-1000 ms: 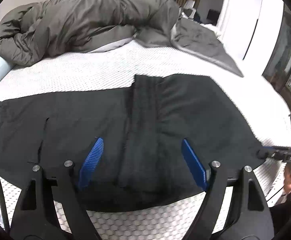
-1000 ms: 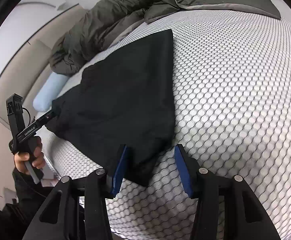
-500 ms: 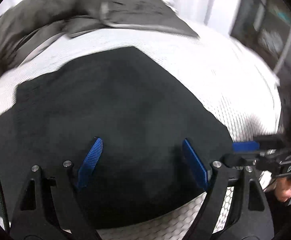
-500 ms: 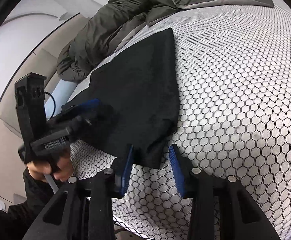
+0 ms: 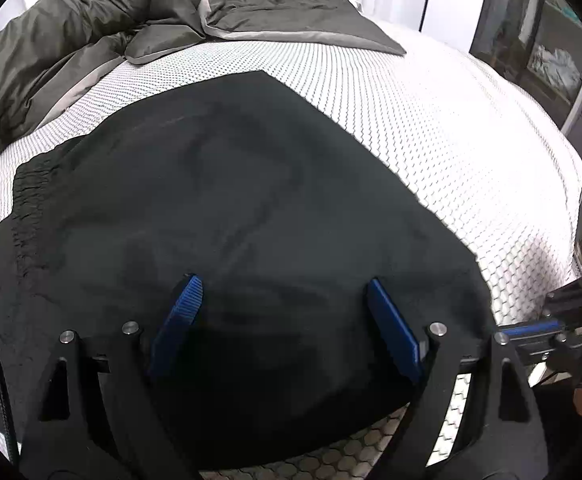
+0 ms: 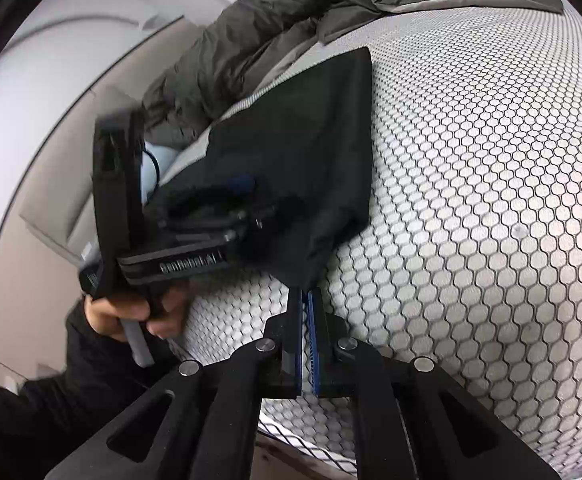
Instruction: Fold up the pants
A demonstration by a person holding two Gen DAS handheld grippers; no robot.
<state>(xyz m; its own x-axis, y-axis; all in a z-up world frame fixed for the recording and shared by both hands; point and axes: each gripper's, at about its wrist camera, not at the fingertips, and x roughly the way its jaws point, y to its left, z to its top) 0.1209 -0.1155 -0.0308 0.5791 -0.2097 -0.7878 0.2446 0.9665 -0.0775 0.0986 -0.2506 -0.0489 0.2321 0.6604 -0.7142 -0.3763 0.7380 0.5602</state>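
Black pants (image 5: 219,216) lie flat on a honeycomb-patterned mattress (image 5: 471,152), a grey duvet (image 5: 91,32) bunched at 11 o'clock. Left gripper (image 5: 283,312) hovers over the cloth, fingers spread wide, gripping nothing. Right gripper (image 6: 305,308), its jaws having just closed, pinches the pants' near corner at 6 o'clock of the garment in the right wrist view.
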